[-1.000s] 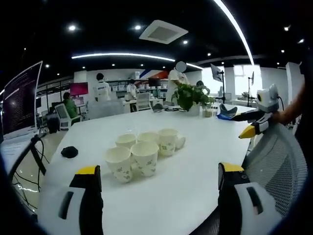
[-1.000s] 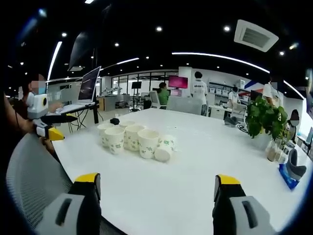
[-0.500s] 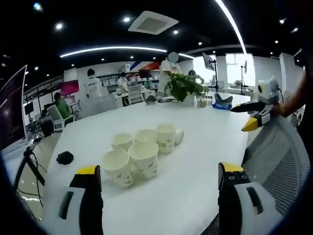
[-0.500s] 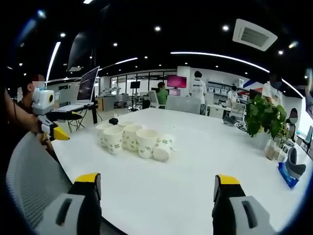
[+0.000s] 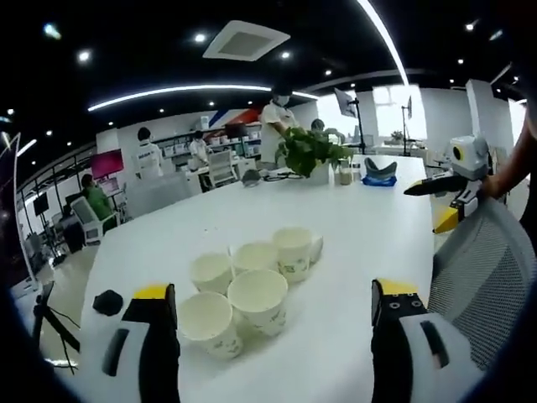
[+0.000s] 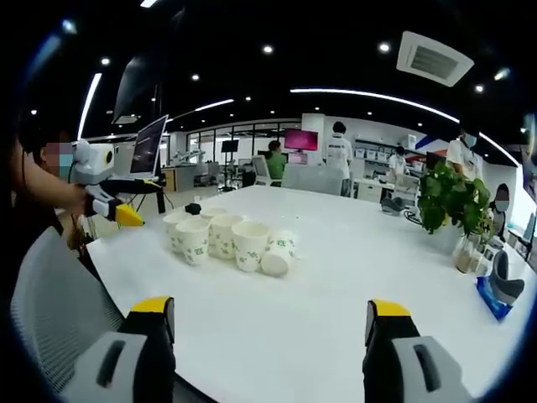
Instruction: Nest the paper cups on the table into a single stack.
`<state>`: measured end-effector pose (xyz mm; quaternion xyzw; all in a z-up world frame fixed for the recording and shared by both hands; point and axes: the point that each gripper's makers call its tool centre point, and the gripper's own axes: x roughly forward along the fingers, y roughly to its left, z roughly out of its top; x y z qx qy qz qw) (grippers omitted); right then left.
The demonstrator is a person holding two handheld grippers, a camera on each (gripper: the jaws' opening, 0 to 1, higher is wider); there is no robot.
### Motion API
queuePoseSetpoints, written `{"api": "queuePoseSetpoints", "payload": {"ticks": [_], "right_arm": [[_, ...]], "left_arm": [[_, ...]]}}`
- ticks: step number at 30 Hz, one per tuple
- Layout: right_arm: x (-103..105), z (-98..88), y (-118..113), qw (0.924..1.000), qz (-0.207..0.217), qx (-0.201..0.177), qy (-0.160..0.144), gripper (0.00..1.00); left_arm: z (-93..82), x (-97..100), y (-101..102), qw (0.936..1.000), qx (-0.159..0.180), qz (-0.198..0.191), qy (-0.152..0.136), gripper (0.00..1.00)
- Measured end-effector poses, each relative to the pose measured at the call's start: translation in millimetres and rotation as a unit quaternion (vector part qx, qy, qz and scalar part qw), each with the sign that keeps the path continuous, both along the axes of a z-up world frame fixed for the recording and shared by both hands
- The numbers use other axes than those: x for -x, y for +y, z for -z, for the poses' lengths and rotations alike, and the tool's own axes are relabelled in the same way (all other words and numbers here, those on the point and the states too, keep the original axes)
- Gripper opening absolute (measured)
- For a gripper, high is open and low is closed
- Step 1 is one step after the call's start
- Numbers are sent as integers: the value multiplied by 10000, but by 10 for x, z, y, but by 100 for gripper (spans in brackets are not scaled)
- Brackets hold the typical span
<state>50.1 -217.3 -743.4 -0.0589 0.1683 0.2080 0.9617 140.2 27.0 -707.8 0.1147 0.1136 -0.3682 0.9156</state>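
Several white paper cups with green print stand clustered on the white table (image 5: 369, 227). The closest cup (image 5: 208, 323) and its neighbour (image 5: 260, 300) sit just past my open left gripper (image 5: 273, 290); one cup (image 5: 315, 246) lies on its side at the far end. In the right gripper view the same row of cups (image 6: 222, 235) ends in the lying cup (image 6: 279, 256), well beyond my open right gripper (image 6: 270, 307). The left gripper (image 6: 138, 201) hovers beside the row's left end. The right gripper (image 5: 436, 204) hangs off the table's right edge.
A potted plant (image 5: 306, 151) and a blue item (image 5: 379, 172) stand at the table's far side. A small black object (image 5: 107, 302) lies left of the cups. A grey mesh chair (image 5: 482, 269) sits by the table edge. People and desks fill the background.
The left gripper has come closer to the cups, which now loom larger and lower in its view. The right gripper has held still.
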Motion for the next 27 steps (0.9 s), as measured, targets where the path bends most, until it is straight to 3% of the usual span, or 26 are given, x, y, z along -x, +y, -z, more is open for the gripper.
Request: {"api": "queuePoseSetpoints", "payload": {"ticks": [11,20,27], "right_arm": [[0,13,-3,10000,-10,7,10,96],[3,7,1,10000,4,8,20,95],[1,29,-16,10000,-4,14,44,94]], "left_arm": [[-57,-228,-131,9996,-11,267,45,86],[-6,-450,-205,9991,-90,406,84,76],[85,-484,-290,9979,-231,565,213,63]]}}
